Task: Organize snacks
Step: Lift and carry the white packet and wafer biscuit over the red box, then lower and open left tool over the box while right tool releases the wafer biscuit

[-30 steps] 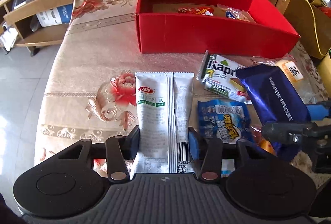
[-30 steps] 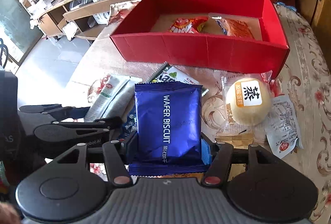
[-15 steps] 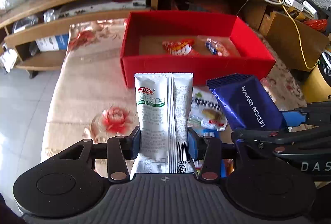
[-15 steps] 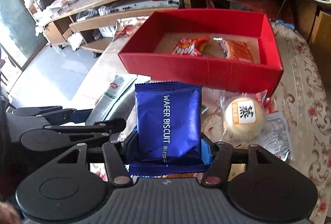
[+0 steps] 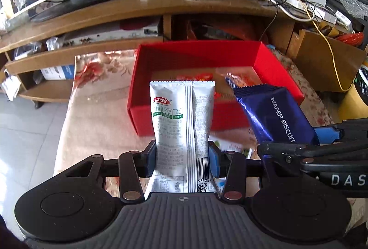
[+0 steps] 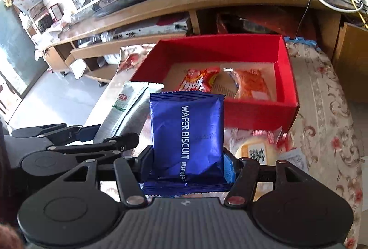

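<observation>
The white snack packet [image 5: 182,131] stands upright in the left gripper [image 5: 182,157], whose 2 jaws are closed against its lower sides; it is held in the air in front of the red box [image 5: 142,97], on the box's near-left side. Beside it, the blue wafer biscuit pack [image 6: 187,134] is pinched low between the closed jaws of the right gripper [image 6: 187,164], also short of the box's near wall. 2 orange-red snack bags [image 6: 199,82] already lie in the box. A round bun in clear wrap [image 6: 257,152] waits on the floral cloth [image 6: 322,122] just outside the box's near-right corner.

The 2 tools ride close together, so they could knock at release, and either pack might catch the near wall and drop outside.

Since 1 second ago, both packs have been lifted clear of the cloth and carried toward the box.
</observation>
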Demonstrator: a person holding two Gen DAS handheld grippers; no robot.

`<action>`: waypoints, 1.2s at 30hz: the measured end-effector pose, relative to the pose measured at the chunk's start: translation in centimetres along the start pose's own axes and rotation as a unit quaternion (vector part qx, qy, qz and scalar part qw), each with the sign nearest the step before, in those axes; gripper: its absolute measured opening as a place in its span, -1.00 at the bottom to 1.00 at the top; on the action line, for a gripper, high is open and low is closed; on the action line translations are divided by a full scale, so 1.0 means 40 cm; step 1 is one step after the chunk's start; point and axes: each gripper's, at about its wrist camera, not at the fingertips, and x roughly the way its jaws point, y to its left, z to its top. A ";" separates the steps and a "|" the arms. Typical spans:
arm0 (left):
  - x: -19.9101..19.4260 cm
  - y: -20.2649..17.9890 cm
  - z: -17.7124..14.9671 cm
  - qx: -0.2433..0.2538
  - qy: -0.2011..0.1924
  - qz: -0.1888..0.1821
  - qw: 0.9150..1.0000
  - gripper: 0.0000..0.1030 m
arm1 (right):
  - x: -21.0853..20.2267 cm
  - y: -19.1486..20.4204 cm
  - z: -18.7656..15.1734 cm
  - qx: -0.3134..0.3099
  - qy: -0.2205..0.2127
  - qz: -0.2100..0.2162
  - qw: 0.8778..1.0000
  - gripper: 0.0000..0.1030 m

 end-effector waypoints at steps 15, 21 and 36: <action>0.046 -0.040 0.112 0.027 -0.035 0.017 0.999 -0.02 | 0.007 -0.057 0.108 0.023 -0.038 -0.016 0.999 0.07; 0.083 -0.037 0.157 0.026 -0.040 0.024 0.999 -0.03 | 0.033 -0.074 0.157 0.022 -0.045 -0.023 0.998 0.07; 0.225 -0.030 0.223 0.013 -0.012 0.031 0.999 -0.03 | 0.168 -0.128 0.261 0.018 -0.034 -0.043 0.998 0.07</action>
